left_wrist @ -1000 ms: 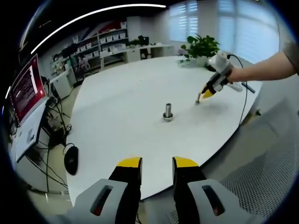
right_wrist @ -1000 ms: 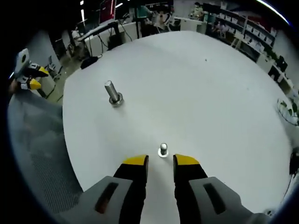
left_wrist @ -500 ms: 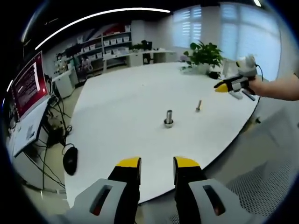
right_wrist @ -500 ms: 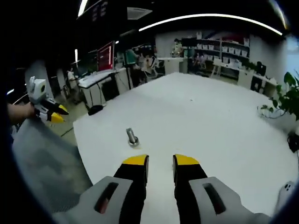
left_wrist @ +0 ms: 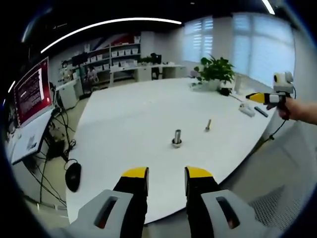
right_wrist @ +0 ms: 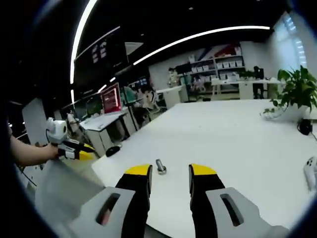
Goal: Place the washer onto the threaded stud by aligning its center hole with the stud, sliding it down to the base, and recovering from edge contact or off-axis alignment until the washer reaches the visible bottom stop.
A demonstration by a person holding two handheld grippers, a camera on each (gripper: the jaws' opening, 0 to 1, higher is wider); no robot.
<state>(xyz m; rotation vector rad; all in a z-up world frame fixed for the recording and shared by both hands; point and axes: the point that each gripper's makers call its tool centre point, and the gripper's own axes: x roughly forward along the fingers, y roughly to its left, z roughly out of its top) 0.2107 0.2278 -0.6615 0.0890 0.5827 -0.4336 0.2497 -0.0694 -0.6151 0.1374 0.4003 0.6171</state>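
A white round table [left_wrist: 129, 114] carries an upright metal stud [left_wrist: 177, 138] with a wider foot. To its right stands a smaller, thinner metal pin [left_wrist: 208, 125], too small for me to make out a washer. My left gripper [left_wrist: 167, 173] hangs open and empty off the table's near edge, well short of the stud. My right gripper [left_wrist: 265, 97], held by a hand, floats past the table's right edge. In the right gripper view, the stud [right_wrist: 160, 166] shows just beyond my open, empty right gripper [right_wrist: 170, 171]. The left gripper [right_wrist: 74, 148] sits far left.
A red-screened monitor [left_wrist: 32, 91] and a black mouse [left_wrist: 73, 176] are left of the table. A potted plant [left_wrist: 215, 69] and white devices [left_wrist: 246, 110] occupy the far right part. A grey mesh surface [right_wrist: 64, 193] lies low on the left.
The right gripper has drawn back from the small pin, lifting away past the table's right edge. Its view rose from the tabletop to the room. The stud and pin stayed put.
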